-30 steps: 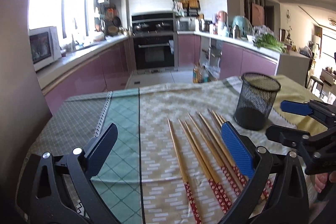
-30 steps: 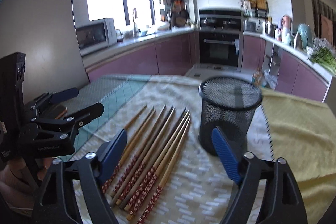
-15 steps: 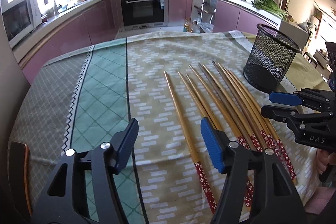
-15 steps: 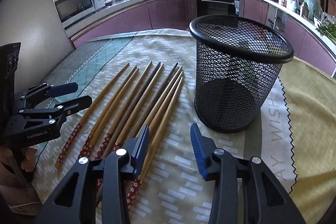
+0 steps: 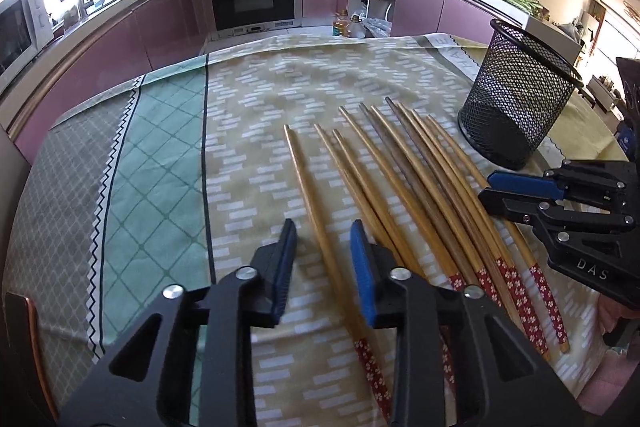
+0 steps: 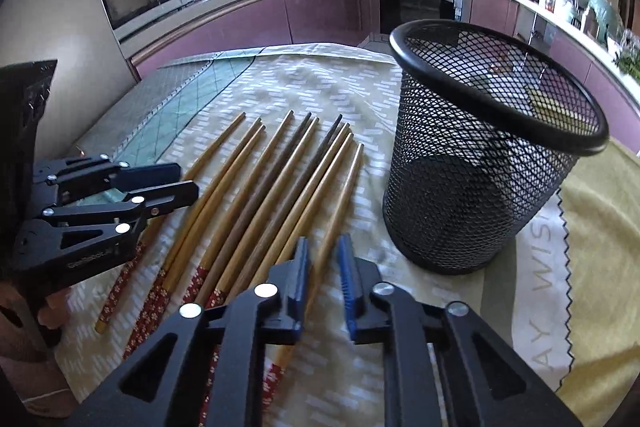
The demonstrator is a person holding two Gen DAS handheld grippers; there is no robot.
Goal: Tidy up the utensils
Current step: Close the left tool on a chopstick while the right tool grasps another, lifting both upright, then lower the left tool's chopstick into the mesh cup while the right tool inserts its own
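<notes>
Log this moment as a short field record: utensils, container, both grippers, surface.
utensils: wooden chopsticks with red floral ends, lying side by side on the cloth
container: black mesh cup, upright, empty, right of the chopsticks
left gripper: jaws closing around the leftmost chopstick
right gripper: jaws closing around the rightmost chopstick
surface: patterned tablecloth
</notes>
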